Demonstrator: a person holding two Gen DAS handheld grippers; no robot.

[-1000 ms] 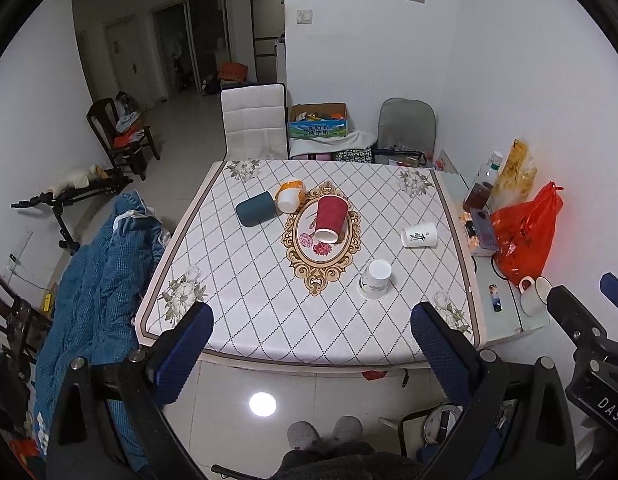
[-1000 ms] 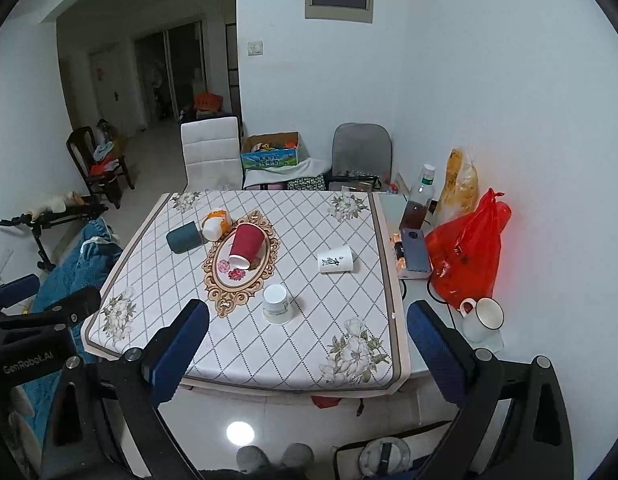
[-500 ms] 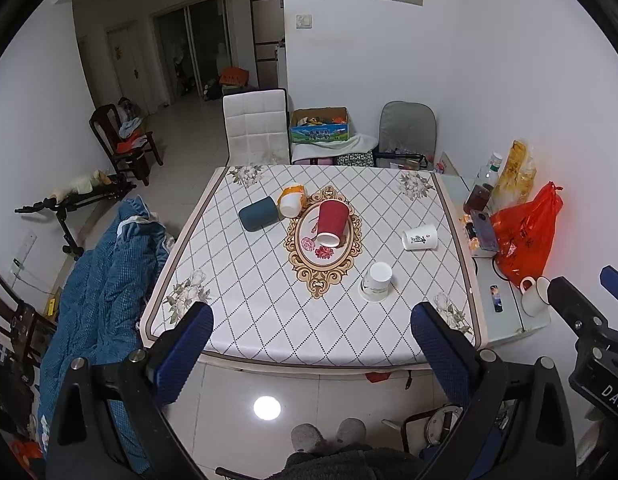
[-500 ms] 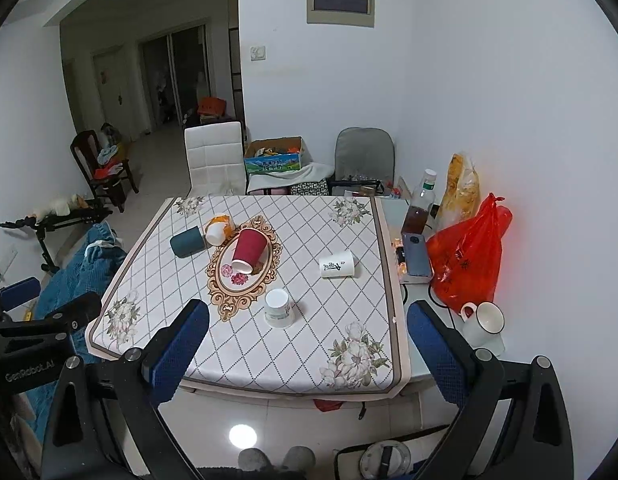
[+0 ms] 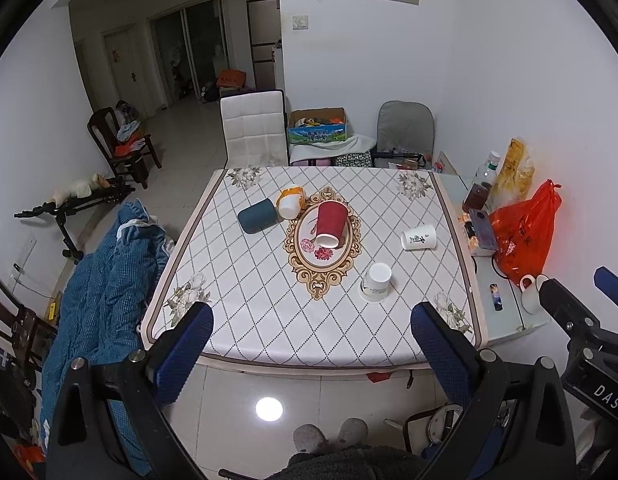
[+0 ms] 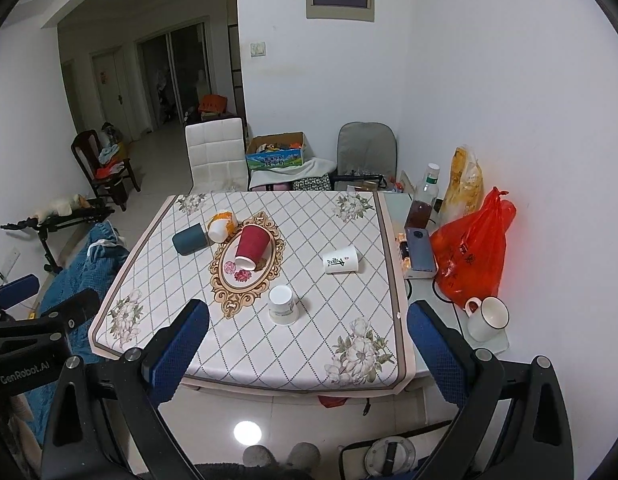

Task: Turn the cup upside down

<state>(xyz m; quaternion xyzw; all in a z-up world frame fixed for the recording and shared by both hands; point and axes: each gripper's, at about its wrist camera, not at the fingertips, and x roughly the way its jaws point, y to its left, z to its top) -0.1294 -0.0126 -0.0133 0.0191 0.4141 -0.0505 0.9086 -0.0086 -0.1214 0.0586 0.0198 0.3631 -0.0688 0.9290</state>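
Two tools hang high above the near edge of the counter (image 5: 269, 320), both well apart from everything on it. We see the left tool (image 5: 309, 340) with its blue pads spread wide and nothing between them; the right tool (image 6: 307, 338) is spread wide in the same way, also empty. Both point forward and down toward the counter.

Five cups are on the cloth. A red cup (image 5: 329, 224) lies on its side on the oval ornament in the middle, mouth toward the near side. A white paper cup (image 5: 419, 237) lies on its side at the right. A small white cup (image 5: 377, 282) stands mouth down at the near right. At the far left a dark teal cup (image 5: 257, 216) and an orange-white cup (image 5: 289, 202) lie just beside each other.

The print on the white paper cup is too small for us to read. The tool bodies are cut off by the lower edge in both views.
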